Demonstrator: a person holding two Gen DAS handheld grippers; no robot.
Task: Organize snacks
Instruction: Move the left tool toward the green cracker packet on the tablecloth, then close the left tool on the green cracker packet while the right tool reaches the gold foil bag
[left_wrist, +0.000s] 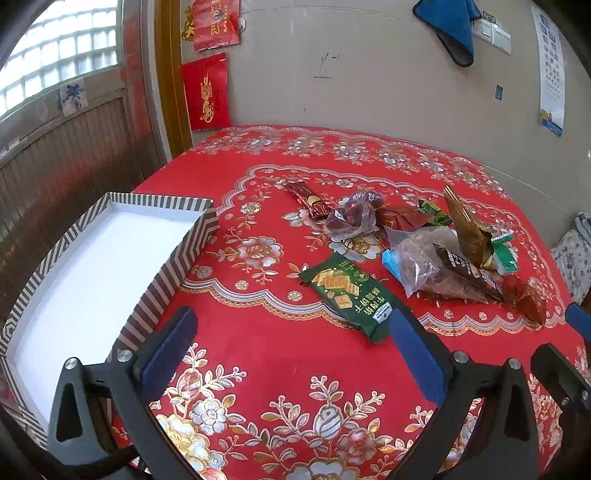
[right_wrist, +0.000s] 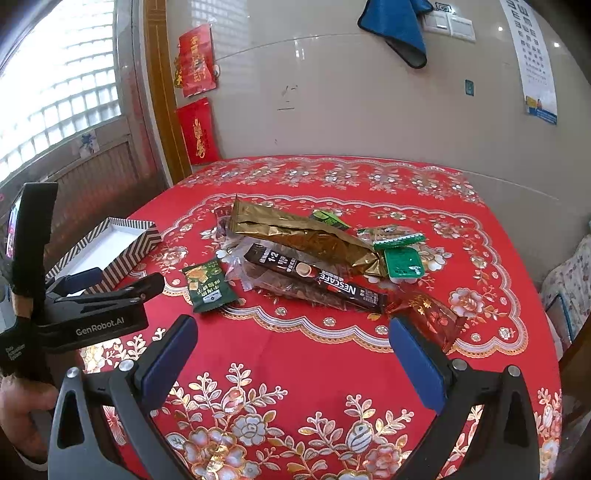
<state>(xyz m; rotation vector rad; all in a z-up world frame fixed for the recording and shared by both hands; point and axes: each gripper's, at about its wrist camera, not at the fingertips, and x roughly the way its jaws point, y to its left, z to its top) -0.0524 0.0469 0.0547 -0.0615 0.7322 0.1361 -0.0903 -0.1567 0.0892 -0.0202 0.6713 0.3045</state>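
Standing empty: striped box (left_wrist: 177, 258)

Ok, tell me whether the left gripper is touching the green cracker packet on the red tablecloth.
Apart. In the right wrist view the left gripper hangs open with red tablecloth showing between its fingertips and the green cracker packet.

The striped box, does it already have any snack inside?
No. In the left wrist view the striped box shows only its bare white bottom, and the snacks lie on the tablecloth.
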